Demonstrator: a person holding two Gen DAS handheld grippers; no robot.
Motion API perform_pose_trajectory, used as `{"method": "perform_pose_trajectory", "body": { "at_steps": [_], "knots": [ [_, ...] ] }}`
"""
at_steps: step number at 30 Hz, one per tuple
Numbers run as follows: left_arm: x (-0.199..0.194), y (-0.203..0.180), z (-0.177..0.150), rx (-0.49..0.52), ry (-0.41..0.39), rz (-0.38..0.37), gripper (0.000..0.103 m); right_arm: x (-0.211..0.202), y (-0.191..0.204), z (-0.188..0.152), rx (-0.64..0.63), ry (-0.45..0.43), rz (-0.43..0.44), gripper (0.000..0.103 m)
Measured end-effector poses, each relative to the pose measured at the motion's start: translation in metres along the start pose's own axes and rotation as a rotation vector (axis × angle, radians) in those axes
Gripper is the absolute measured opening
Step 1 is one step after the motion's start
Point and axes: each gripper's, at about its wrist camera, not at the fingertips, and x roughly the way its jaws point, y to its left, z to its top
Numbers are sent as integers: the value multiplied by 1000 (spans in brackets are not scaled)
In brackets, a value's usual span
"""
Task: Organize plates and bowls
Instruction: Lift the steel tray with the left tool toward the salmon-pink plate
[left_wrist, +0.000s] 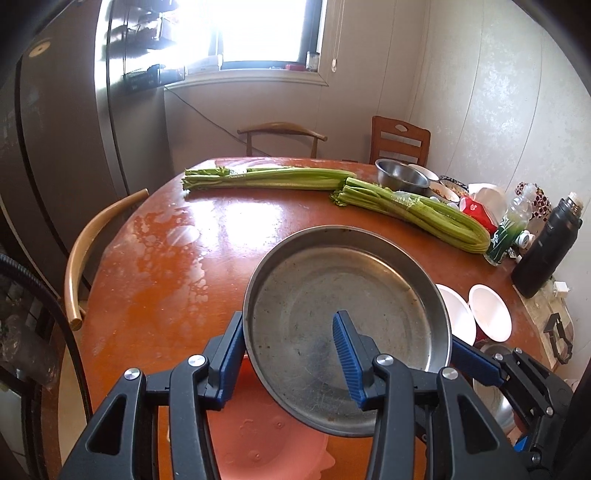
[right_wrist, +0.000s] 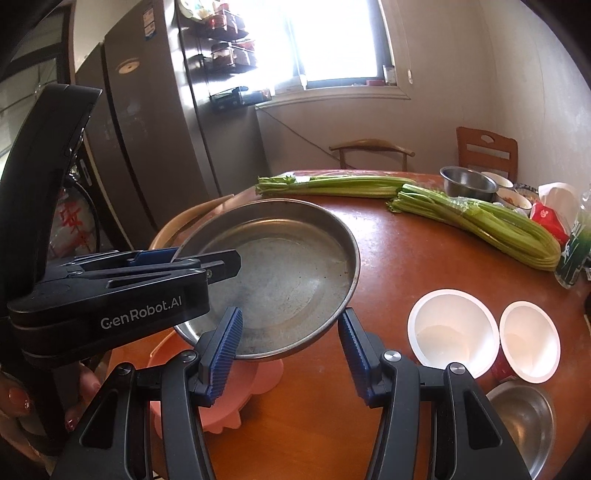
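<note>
- Left gripper (left_wrist: 288, 360) clamps its ribbed blue pads on the round steel pan's (left_wrist: 343, 325) rim, tilted above the pink plate (right_wrist: 229, 391).
- Right gripper (right_wrist: 291, 354) gapes empty beside the pan.

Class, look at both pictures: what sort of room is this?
Probably a home kitchen or dining corner: a tall steel fridge, a round orange-brown dining table with wooden chairs, and green celery bunches.

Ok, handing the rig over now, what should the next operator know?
Left hand-held gripper: shut on the steel plate, which is lifted and tilted above the pink plate.
Right hand-held gripper: open, at that plate's near edge.
Two white bowls and a steel bowl sit at the right.
Done: steel plate picked up.
Left: set it down, group the bowls.
</note>
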Motion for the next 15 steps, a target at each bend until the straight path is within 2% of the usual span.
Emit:
{"method": "perform_pose_trajectory", "body": {
  "at_steps": [15],
  "knots": [
    [-53, 17, -22, -35, -56, 27, 47, -35, 36, -7, -77, -52, 51, 56]
  ]
}}
